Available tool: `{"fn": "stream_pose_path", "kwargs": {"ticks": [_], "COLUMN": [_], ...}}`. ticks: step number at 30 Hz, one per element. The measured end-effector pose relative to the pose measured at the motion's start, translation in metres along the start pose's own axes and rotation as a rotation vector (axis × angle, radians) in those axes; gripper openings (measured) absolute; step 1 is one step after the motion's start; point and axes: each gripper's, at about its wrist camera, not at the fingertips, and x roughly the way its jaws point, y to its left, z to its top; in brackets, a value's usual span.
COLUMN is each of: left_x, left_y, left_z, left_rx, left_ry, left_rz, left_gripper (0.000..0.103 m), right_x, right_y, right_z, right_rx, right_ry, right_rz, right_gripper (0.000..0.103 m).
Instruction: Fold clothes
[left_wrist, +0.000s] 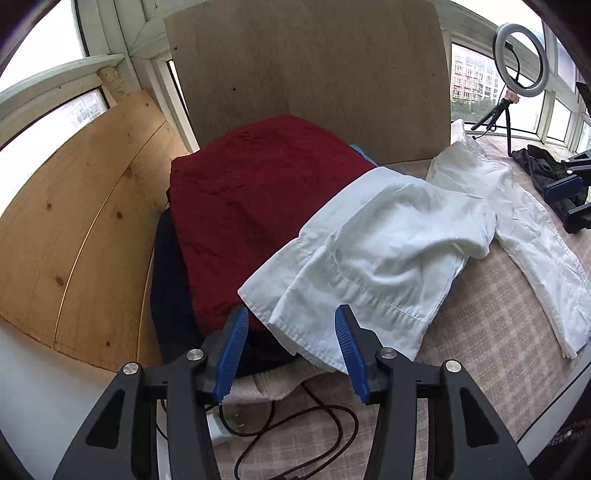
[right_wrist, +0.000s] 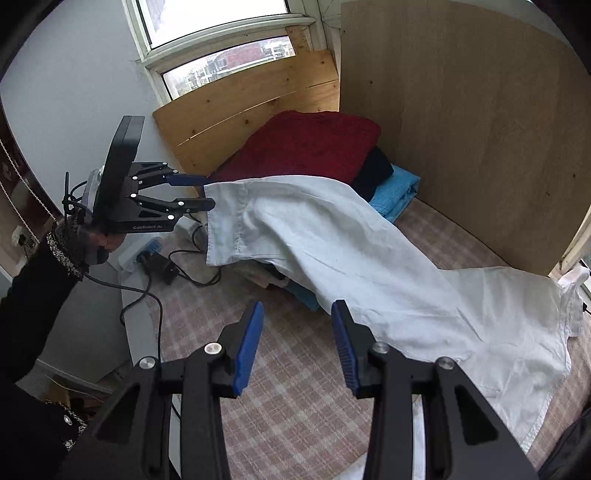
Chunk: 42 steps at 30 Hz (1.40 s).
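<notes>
1. Lying across the checked bedcover (right_wrist: 295, 387), the white shirt (right_wrist: 388, 280) drapes its far-left end over the red folded garment (left_wrist: 251, 192).
2. Left gripper (left_wrist: 290, 354): released, jaws apart, empty.
3. Right gripper (right_wrist: 297, 347): released, empty, near the shirt's edge.

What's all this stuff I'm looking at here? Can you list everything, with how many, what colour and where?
white cotton shirt: one, white, spread over the checked cover, one end draped on the pile
dark red folded garment: one, red, top of pile
black folded garment: one, black, under the red
blue folded cloth: one, blue, bottom of pile
pink checked cover: one, underneath everything
wooden boards: two, tan, behind pile
ring light: one, white, by window
black cables: several, front edge
left tongs: open, empty
right tongs: open, empty
</notes>
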Motion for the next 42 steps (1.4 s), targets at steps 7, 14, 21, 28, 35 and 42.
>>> {"fn": "stream_pose_path", "kwargs": {"ticks": [7, 14, 21, 28, 35, 42], "left_x": [0.016, 0.030, 0.039, 0.053, 0.049, 0.033], "left_y": [0.023, 0.022, 0.025, 0.022, 0.009, 0.007], "left_z": [0.017, 0.017, 0.019, 0.017, 0.013, 0.007], "left_rx": [-0.011, 0.083, 0.108, 0.112, 0.157, 0.088], "left_ry": [-0.008, 0.065, 0.085, 0.110, 0.136, 0.085], "left_rz": [-0.061, 0.003, -0.044, -0.062, -0.054, -0.088], "left_gripper": [0.003, 0.037, 0.040, 0.040, 0.017, 0.005], "right_x": [0.041, 0.089, 0.133, 0.142, 0.147, 0.146], "right_y": [-0.001, 0.011, 0.027, 0.016, 0.014, 0.013], "right_z": [0.032, 0.086, 0.108, 0.107, 0.105, 0.103], "right_rx": [0.003, -0.048, -0.126, -0.100, -0.085, -0.073], "right_ry": [0.023, 0.013, 0.062, 0.067, 0.066, 0.057], "right_rz": [0.003, 0.068, 0.066, 0.088, 0.098, 0.102], "right_gripper": [0.038, 0.038, 0.038, 0.038, 0.038, 0.038]}}
